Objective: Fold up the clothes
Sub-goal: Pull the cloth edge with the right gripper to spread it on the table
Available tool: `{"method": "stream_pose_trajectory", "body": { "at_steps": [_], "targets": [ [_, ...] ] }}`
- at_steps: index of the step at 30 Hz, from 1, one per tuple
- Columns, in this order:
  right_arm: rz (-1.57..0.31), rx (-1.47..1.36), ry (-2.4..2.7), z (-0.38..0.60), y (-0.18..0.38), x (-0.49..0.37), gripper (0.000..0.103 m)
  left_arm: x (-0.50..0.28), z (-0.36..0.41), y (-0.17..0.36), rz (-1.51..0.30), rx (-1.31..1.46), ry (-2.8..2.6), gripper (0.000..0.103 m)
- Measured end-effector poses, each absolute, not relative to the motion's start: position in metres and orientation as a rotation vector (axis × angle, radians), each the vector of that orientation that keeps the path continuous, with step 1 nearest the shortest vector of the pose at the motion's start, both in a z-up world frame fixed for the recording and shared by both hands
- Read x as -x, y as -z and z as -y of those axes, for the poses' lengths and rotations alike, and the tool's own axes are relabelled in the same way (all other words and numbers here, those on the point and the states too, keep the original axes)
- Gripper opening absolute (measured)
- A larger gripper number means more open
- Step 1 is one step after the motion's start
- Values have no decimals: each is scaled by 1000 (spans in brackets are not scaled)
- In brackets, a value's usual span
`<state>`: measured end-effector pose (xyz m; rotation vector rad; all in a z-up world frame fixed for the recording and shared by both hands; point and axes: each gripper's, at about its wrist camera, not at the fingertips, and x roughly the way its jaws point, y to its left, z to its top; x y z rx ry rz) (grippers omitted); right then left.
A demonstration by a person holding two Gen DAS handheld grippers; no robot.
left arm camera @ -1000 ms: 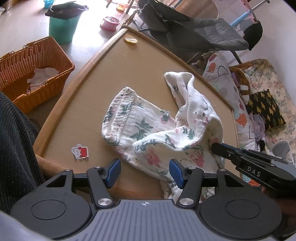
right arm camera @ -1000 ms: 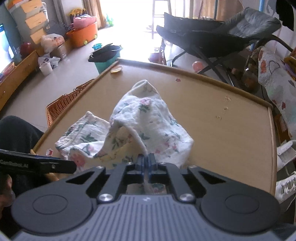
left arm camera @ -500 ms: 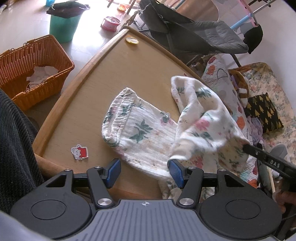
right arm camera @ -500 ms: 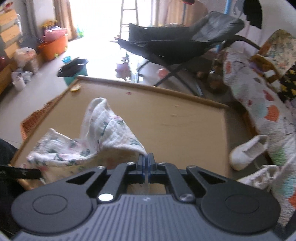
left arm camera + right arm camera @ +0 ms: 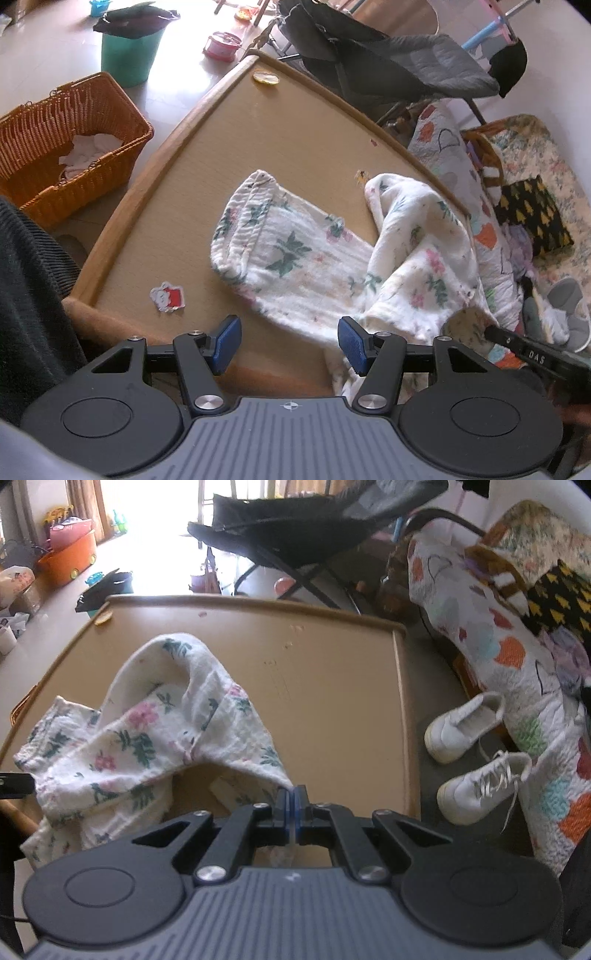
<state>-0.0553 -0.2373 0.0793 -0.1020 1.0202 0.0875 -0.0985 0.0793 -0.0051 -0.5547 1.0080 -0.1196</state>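
Right claw (image 5: 293, 797) clenched on garment (image 5: 147, 723) corner, lifting it off table (image 5: 332, 686) to spread cloth. Left claw (image 5: 288, 345) released, hovering over near hem, ready to pin. Garment crumpled, part draped over table edge.

Floral garment (image 5: 317, 258) near end hidden behind claw body; basket (image 5: 55, 140) cropped at edge.
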Motion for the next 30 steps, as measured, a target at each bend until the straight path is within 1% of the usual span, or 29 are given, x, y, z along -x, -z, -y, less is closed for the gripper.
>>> {"method": "stream_pose_trajectory", "body": {
  "at_steps": [7,17,24,30],
  "targets": [
    [-1074,95,-124,260,-62,42,3,111,-74,-5,-1027,505,110,60],
    [-1112,126,-219,278,-54,16,3,112,-49,-11,-1090,461,113,60],
    [-1130,123,-247,296,-53,13,3,109,-39,-13,-1071,473,118,60],
    [-1098,75,-224,305,-56,21,3,102,-31,-24,-1031,478,142,60]
  ]
}}
